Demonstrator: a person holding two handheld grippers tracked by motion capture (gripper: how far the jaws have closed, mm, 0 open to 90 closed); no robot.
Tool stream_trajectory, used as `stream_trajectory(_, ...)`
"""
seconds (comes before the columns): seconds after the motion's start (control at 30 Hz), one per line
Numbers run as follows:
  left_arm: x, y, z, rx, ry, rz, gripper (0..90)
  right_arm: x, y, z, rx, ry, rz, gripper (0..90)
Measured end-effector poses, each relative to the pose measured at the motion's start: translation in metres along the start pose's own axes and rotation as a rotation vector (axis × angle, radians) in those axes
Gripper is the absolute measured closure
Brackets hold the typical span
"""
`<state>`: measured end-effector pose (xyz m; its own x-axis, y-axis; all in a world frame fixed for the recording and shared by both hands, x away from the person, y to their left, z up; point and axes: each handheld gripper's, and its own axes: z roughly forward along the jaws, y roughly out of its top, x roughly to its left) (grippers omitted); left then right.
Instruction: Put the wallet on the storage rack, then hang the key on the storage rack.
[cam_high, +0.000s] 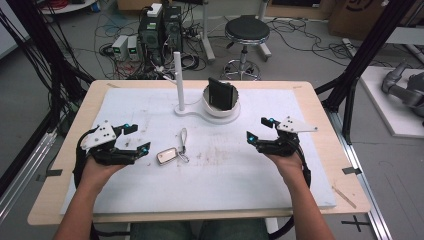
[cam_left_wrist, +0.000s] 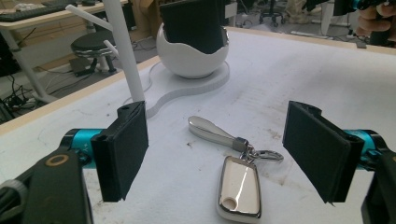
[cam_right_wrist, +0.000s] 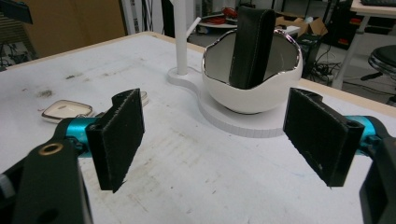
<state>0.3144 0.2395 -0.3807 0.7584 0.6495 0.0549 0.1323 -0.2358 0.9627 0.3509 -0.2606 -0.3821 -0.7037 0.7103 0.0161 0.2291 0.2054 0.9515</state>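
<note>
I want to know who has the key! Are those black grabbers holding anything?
Nothing. Both hand-held grippers, left and right, are open; the cream key fob lies on the table.

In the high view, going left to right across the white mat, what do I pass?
Left gripper → key fob → white post → bowl holding a black wallet → right gripper.

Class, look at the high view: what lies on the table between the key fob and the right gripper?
Nothing. In the high view, the white mat between the key fob and the right gripper is bare, apart from scuff marks.
</note>
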Motion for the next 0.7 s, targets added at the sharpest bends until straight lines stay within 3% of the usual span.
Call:
stream_trajectory(0.17,-0.005,0.002,0.002,0.0,0.001,-0.005,22.4,-0.001,0.0,-0.001,-0.002,0.003,0.007,21.0)
stream_trajectory(0.33,-0.007,-0.002,0.01,0.033,-0.007,-0.018,22.4,-0.003,0.002,-0.003,-0.011,-0.01,0.002,21.0)
stream_trajectory(0.53,-0.015,0.002,0.019,0.06,0.035,-0.051,22.4,0.0,0.002,-0.003,-0.005,-0.014,-0.011,21.0)
stream_trajectory(0.7,-0.024,0.005,0.04,0.099,0.031,-0.067,22.4,-0.001,0.003,-0.002,-0.008,-0.012,-0.013,21.0)
